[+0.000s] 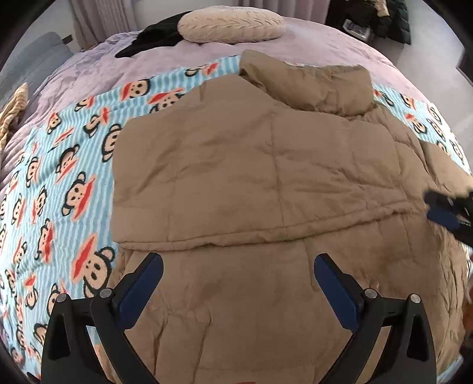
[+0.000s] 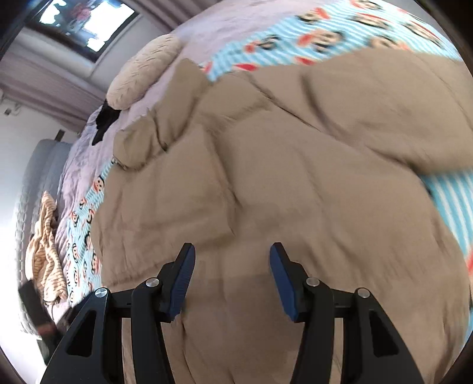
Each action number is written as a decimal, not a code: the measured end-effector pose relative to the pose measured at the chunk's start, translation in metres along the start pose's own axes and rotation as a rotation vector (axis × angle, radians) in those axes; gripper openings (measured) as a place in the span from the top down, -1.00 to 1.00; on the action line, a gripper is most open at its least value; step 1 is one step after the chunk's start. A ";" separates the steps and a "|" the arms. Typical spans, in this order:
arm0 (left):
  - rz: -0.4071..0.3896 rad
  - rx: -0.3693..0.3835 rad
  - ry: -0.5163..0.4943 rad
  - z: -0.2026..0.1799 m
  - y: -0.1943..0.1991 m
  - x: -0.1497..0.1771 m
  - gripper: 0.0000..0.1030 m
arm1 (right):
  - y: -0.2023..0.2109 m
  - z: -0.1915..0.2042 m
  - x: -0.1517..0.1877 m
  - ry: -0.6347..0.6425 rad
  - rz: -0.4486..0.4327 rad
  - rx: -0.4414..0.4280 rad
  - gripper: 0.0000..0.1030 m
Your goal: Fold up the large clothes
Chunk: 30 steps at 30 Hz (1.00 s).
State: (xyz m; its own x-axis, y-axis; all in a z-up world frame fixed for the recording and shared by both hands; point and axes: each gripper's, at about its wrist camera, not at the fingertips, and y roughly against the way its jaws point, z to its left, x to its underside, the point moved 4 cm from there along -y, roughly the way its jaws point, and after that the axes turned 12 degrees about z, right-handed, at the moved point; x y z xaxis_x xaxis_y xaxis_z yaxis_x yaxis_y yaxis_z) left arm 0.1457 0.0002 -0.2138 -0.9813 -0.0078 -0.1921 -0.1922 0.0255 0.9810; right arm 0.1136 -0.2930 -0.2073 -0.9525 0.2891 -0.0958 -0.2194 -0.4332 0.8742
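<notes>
Your left gripper (image 1: 238, 265) hovers over the near panel of the tan padded jacket (image 1: 266, 165), jaws spread wide and holding nothing; the fabric beneath them lies slack. The jacket rests on the monkey-print blanket (image 1: 68, 165), which covers a lilac bedspread (image 1: 97, 56), with the collar (image 1: 319, 85) turned toward the cream pillow (image 1: 230, 25) at the far end. One sleeve or side panel already lies folded across the body, its hem forming a ridge just beyond your left fingers (image 1: 147, 283); this placement narrows the garment before any lengthwise fold. Your right gripper (image 2: 232, 260) is likewise parted and empty, hanging close above the jacket's opposite side, and appears at the right edge of the left wrist view beside the jacket's margin. The right wrist view is blurred, so whether its pads touch the cloth cannot be told. Judged from this layout, the remaining side likely awaits folding inward; the padding is bulky and may spring back unless pressed flat.
</notes>
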 end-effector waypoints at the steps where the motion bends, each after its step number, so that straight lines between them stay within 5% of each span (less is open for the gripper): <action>1: -0.003 -0.001 0.012 0.003 0.000 -0.002 -0.98 | -0.005 0.004 -0.008 0.008 0.003 -0.007 -0.10; 3: -0.007 -0.007 0.031 0.009 -0.001 -0.006 -0.98 | -0.025 0.015 -0.032 0.037 0.027 -0.018 -0.09; 4: -0.007 -0.013 0.040 0.011 -0.002 -0.008 -0.98 | -0.032 0.018 -0.037 0.045 0.040 0.003 0.15; 5: -0.007 -0.018 0.045 0.013 -0.002 -0.009 -0.98 | -0.043 0.020 -0.043 0.056 0.058 0.043 0.68; 6: -0.005 -0.025 0.054 0.015 -0.002 -0.010 -0.98 | -0.052 0.020 -0.047 0.071 0.075 0.098 0.82; 11: -0.007 -0.033 0.061 0.015 -0.003 -0.013 -0.98 | -0.056 0.020 -0.053 0.131 0.049 0.219 0.88; 15: 0.014 -0.019 0.038 0.002 -0.002 -0.013 -0.98 | -0.038 0.012 -0.049 0.080 0.049 0.151 0.85; 16: 0.017 -0.019 0.025 -0.004 0.000 -0.013 -0.98 | -0.034 0.010 -0.047 0.071 0.055 0.121 0.77; 18: 0.026 -0.026 0.004 -0.014 0.002 -0.012 -0.98 | -0.017 -0.004 -0.034 0.034 0.066 0.056 0.18; 19: 0.029 -0.025 -0.004 -0.020 0.003 -0.011 -0.98 | -0.010 -0.010 -0.028 0.021 0.061 0.045 -0.33; 20: 0.033 -0.023 -0.009 -0.025 0.004 -0.010 -0.98 | 0.003 -0.019 -0.020 0.005 0.041 0.031 -0.53; 28: 0.043 -0.037 -0.066 -0.087 0.013 -0.003 -0.98 | 0.063 -0.097 0.020 -0.173 0.012 -0.049 -0.65; 30: 0.047 -0.035 -0.078 -0.101 0.013 -0.002 -0.98 | 0.073 -0.113 0.024 -0.194 -0.006 -0.056 -0.86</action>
State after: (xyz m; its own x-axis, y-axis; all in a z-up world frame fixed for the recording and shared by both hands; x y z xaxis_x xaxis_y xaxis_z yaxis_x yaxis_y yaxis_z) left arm 0.1457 -0.1004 -0.1976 -0.9867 0.0709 -0.1461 -0.1473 -0.0109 0.9890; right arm 0.0508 -0.4144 -0.1996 -0.8937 0.4487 -0.0030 -0.2417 -0.4757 0.8457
